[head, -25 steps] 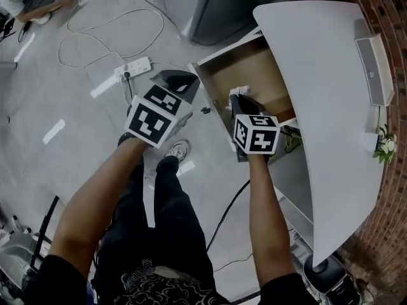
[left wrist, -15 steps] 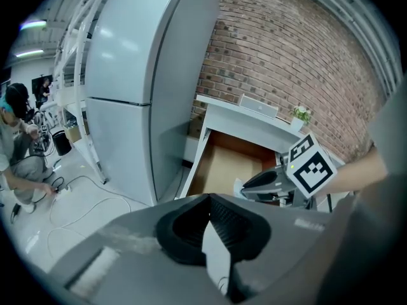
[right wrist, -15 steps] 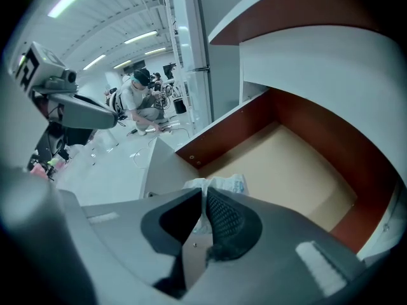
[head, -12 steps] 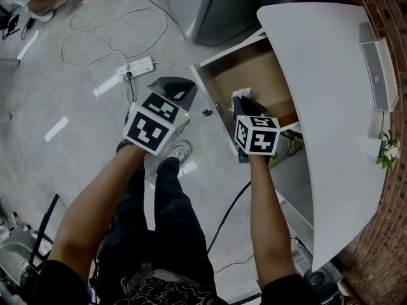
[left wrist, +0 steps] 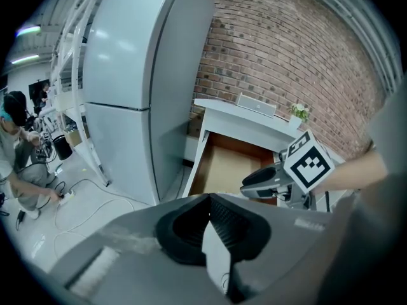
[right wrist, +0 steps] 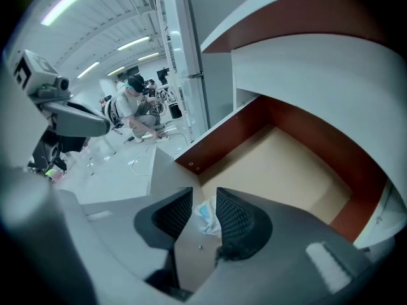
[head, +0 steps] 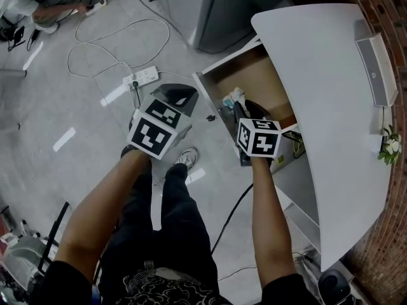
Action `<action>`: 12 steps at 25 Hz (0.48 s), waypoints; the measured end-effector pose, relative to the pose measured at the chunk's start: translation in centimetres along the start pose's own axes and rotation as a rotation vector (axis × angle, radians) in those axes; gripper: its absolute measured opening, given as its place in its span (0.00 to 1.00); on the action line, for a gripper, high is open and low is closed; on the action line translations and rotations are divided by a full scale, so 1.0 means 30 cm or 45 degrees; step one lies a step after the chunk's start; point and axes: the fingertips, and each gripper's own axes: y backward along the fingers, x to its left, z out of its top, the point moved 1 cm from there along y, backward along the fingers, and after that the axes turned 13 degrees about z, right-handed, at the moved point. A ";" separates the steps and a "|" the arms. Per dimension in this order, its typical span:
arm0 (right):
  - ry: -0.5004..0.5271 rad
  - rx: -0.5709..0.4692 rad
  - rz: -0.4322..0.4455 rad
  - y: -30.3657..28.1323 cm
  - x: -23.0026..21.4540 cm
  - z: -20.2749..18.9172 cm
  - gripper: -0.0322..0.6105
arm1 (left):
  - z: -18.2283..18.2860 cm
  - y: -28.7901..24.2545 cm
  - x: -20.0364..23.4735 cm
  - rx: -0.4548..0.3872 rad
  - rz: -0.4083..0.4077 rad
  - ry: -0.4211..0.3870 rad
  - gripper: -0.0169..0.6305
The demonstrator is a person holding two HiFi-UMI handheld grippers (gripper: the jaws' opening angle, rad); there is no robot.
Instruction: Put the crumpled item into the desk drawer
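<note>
The desk drawer [head: 210,83] stands pulled out from under the white desktop [head: 331,94], its tan floor [right wrist: 286,170] bare. My right gripper [head: 239,104] hovers over the drawer's near left corner. Its jaws are opening, and the crumpled white and pale-blue item [right wrist: 207,216] sits loosely in the gap between the ribbed pads [right wrist: 235,218]. From the head view the item [head: 236,96] pokes out past the tips. My left gripper [head: 183,96] hangs over the floor left of the drawer, shut and empty [left wrist: 208,202].
A tall grey cabinet [head: 229,8] stands behind the drawer's far end. A power strip [head: 144,77] and looped cables lie on the floor at left, where a person [head: 38,5] crouches. A white box [head: 373,62] and a small plant [head: 389,148] sit on the desktop.
The right gripper's jaws have spread apart, and more of the crumpled item now shows beyond its tips. The left gripper has barely shifted.
</note>
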 end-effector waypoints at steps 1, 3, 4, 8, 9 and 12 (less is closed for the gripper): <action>-0.015 -0.015 -0.004 0.016 0.003 0.008 0.24 | 0.012 0.008 0.001 -0.003 0.001 0.001 0.03; -0.042 -0.045 -0.013 0.053 0.014 0.027 0.23 | 0.038 0.027 0.003 -0.008 0.001 0.006 0.03; -0.051 -0.058 -0.020 0.071 0.021 0.037 0.23 | 0.053 0.039 0.004 -0.012 -0.001 0.004 0.03; -0.079 -0.107 -0.051 0.146 0.056 0.083 0.20 | 0.132 0.087 0.004 -0.056 -0.018 -0.027 0.03; -0.084 -0.119 -0.060 0.167 0.064 0.097 0.20 | 0.153 0.099 0.002 -0.066 -0.023 -0.036 0.03; -0.101 -0.163 -0.083 0.237 0.091 0.145 0.18 | 0.211 0.134 -0.008 -0.085 -0.040 -0.056 0.03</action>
